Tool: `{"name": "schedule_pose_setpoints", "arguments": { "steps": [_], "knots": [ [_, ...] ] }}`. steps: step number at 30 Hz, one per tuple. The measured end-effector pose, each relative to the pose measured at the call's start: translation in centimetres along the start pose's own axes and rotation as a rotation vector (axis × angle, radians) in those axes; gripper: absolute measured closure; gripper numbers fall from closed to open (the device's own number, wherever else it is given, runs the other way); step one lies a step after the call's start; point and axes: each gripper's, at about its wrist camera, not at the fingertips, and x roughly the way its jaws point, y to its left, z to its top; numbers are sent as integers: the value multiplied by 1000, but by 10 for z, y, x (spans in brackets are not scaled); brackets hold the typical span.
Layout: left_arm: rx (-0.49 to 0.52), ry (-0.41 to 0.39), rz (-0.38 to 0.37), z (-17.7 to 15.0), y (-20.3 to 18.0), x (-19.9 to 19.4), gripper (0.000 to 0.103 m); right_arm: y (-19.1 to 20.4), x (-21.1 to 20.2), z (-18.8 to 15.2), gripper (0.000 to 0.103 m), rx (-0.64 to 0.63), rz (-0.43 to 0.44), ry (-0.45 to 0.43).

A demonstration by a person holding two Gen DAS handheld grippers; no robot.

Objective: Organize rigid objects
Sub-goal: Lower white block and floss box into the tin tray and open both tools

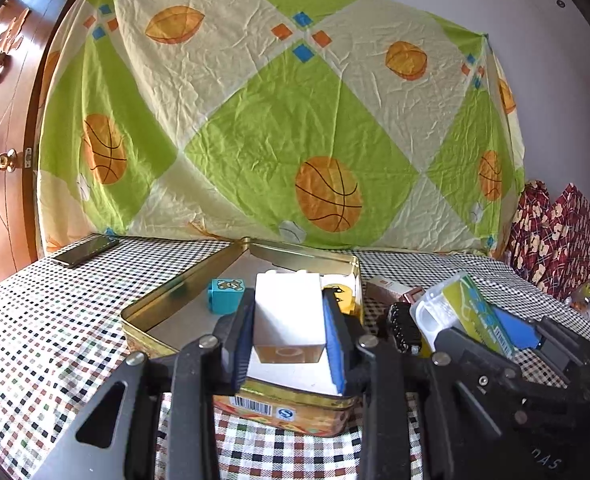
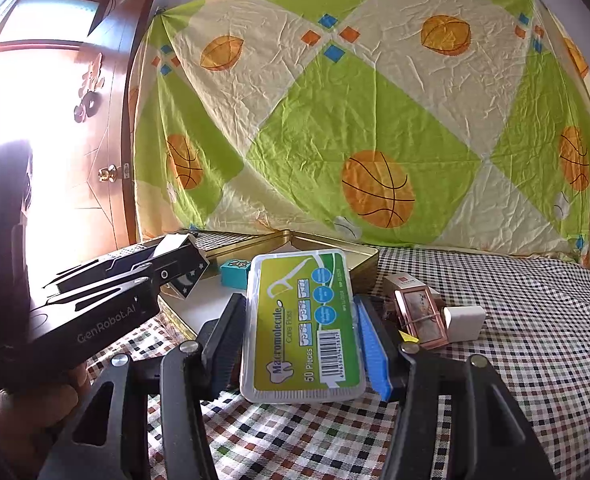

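Left gripper [image 1: 288, 330] pinching a white cardboard box [image 1: 287, 312] over the gold metal tin [image 1: 183, 284], right gripper [image 2: 301, 334] clamping a flat plastic floss-pick case [image 2: 301, 320], checked tablecloth on the table [image 2: 535, 340]

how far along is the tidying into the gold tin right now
Done: a teal block and a yellow item already sit in the gold tin. In hand: the left gripper grips a white box over the tin; the right gripper grips a dental floss pick case. Left: a rose-gold framed piece, a white cube and a small carton lie on the checked cloth.
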Motion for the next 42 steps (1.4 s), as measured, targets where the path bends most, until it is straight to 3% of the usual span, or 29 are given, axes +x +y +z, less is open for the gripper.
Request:
{"name": "schedule_pose_setpoints", "arguments": {
  "steps": [21, 37, 42],
  "knots": [
    [-49, 39, 30, 3, 29, 6, 73, 23, 15, 4, 46, -21, 41, 40],
    [-53, 157, 16, 14, 45, 28, 73, 28, 31, 24, 46, -32, 90, 89],
    [-46, 212, -12, 23, 47, 40, 73, 24, 48, 40, 46, -26, 106, 147]
  ]
}}
